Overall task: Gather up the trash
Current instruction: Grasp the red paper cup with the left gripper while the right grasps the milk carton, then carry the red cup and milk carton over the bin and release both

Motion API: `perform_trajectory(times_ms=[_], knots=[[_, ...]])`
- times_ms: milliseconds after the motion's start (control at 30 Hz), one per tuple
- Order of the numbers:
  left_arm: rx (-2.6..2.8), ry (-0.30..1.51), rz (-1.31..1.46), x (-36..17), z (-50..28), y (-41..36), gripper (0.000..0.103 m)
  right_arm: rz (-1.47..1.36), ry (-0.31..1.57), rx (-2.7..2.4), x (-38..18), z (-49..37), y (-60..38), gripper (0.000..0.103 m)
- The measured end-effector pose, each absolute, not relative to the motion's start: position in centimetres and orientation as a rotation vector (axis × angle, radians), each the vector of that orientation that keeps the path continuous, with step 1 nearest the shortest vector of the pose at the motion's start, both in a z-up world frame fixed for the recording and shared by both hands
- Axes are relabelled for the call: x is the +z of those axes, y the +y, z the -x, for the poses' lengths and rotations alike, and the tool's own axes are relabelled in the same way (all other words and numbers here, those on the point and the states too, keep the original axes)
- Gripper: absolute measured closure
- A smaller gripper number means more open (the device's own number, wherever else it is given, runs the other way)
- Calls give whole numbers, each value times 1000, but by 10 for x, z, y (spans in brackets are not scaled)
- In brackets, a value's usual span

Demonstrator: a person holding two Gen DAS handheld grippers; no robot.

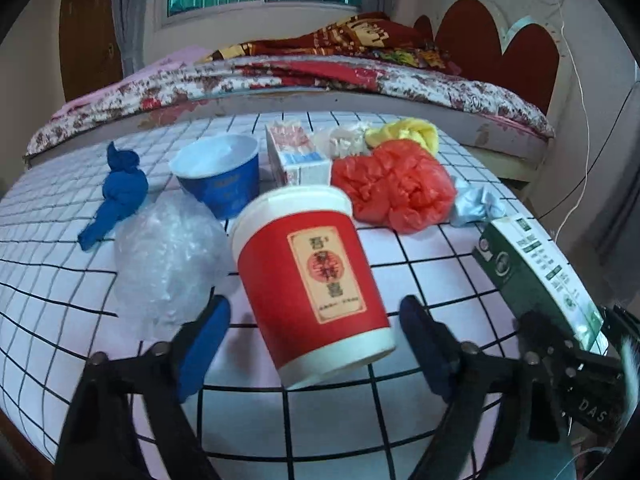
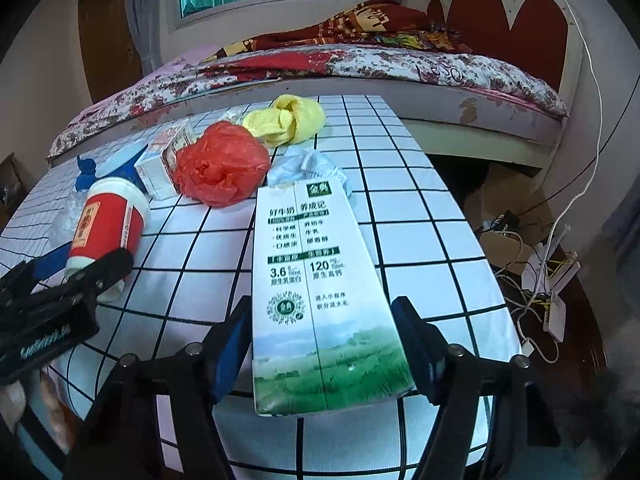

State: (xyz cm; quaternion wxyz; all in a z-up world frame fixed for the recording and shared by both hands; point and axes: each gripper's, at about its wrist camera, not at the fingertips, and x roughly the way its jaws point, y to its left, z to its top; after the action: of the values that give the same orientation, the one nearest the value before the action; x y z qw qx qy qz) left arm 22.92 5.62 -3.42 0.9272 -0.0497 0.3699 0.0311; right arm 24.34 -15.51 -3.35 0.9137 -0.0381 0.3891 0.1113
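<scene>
A red paper cup (image 1: 308,280) with a white lid leans between the jaws of my left gripper (image 1: 316,340). The right pad sits by its base and the left pad (image 1: 208,340) stands a little off it, so this gripper is open. The cup (image 2: 106,228) and left gripper (image 2: 76,276) also show at the left of the right wrist view. My right gripper (image 2: 324,344) is shut on a white and green milk carton (image 2: 316,292), both pads against its sides. The carton (image 1: 536,276) shows at the right of the left wrist view.
On the checked tablecloth (image 1: 440,280) lie a bubble-wrap wad (image 1: 168,256), blue cloth (image 1: 116,196), blue bowl (image 1: 220,180), small box (image 1: 296,156), red plastic bag (image 1: 396,188), yellow cloth (image 1: 404,134) and crumpled paper (image 1: 476,204). A bed (image 1: 280,76) stands behind. Cables (image 2: 548,280) lie right.
</scene>
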Motion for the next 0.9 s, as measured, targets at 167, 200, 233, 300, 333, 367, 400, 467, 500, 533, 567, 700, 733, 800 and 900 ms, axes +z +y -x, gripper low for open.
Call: perform_trajectory(times_ms=[167, 200, 233, 300, 333, 367, 400, 467, 500, 533, 567, 700, 733, 800, 900], knots=[[0, 754, 75, -32, -214, 56, 43, 79, 810, 246, -32, -238, -157, 44], [-6, 748, 64, -31, -210, 55, 44, 83, 805, 248, -31, -237, -157, 45], [-11, 739, 52, -29, -206, 55, 44, 90, 798, 245, -29, -234, -157, 46], [-28, 725, 42, -25, -196, 55, 45, 110, 786, 246, -26, -228, -156, 46], [-36, 715, 35, -23, -189, 54, 45, 120, 781, 243, -25, -227, -156, 46], [-42, 710, 37, -21, -186, 54, 45, 137, 768, 238, -23, -221, -155, 46], [-49, 705, 40, -19, -181, 53, 45, 146, 753, 237, -21, -217, -155, 46], [-61, 698, 39, -15, -176, 52, 45, 154, 722, 240, -15, -208, -156, 46], [-64, 693, 37, -13, -173, 51, 45, 156, 710, 240, -12, -206, -157, 46], [-66, 689, 34, -11, -170, 50, 45, 158, 694, 242, -9, -202, -158, 46], [-69, 681, 28, -8, -167, 48, 45, 160, 680, 243, -5, -197, -159, 46], [-79, 663, 28, 0, -157, 43, 46, 165, 658, 227, 0, -182, -164, 46], [-83, 659, 30, 1, -155, 42, 46, 164, 657, 221, 1, -179, -166, 46], [-102, 653, 27, 4, -149, 37, 46, 161, 649, 209, 3, -171, -171, 46], [-136, 636, 7, 11, -141, 26, 47, 156, 628, 184, 9, -159, -184, 46]])
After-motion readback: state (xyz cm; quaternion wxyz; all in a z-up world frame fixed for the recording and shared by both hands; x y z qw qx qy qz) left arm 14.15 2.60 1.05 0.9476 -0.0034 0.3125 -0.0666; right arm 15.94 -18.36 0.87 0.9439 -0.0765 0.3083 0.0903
